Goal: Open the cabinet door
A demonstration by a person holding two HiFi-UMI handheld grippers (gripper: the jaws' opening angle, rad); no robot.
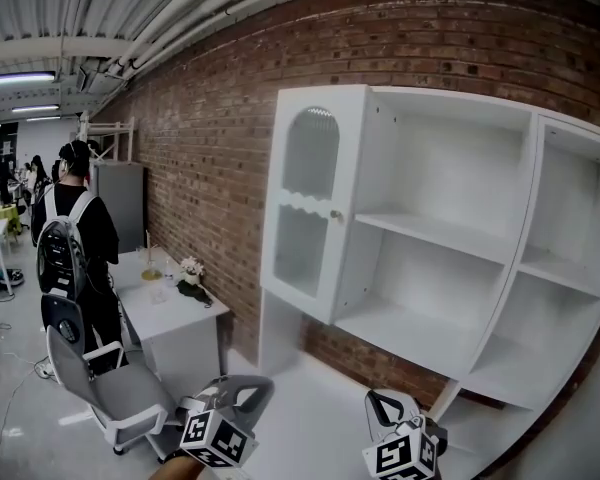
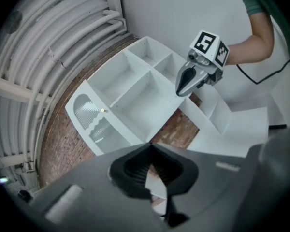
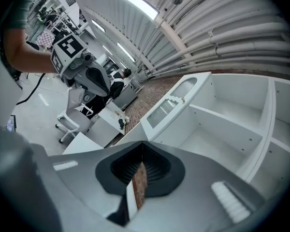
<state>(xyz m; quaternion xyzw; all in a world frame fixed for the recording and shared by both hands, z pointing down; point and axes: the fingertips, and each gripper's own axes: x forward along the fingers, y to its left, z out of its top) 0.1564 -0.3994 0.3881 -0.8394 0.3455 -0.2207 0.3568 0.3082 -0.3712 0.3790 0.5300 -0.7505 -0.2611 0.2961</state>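
Well, a white cabinet (image 1: 528, 198) is hanging on the brick wall (image 1: 200, 158). Its door (image 1: 305, 208) is sitting over the leftmost section and, as far as I can see, it is lying flat and closed, with a small gold knob (image 1: 335, 214) at its right edge. The door is showing an arched ribbed pane above and a second pane below. To the right of it, the other sections are standing open to the room, each with a shelf across. The left gripper (image 1: 258, 384) and the right gripper (image 1: 376, 400) are being held low in front of the cabinet, well apart from the door and touching nothing. The left one is pointing towards the cabinet, and its jaws are pressing together at the tips and pinching nothing. The right one is hanging beside it, near but not touching, and its jaws are also meeting tip to tip with nothing between them. Each is carrying its cube with black and white squares. Further left along the wall, a small white desk (image 1: 180, 336) is standing with flowers (image 1: 190, 268) on it. A grey chair (image 1: 120, 388) is standing before the desk, and a person with a backpack (image 1: 75, 238) is standing there, turned away from us.
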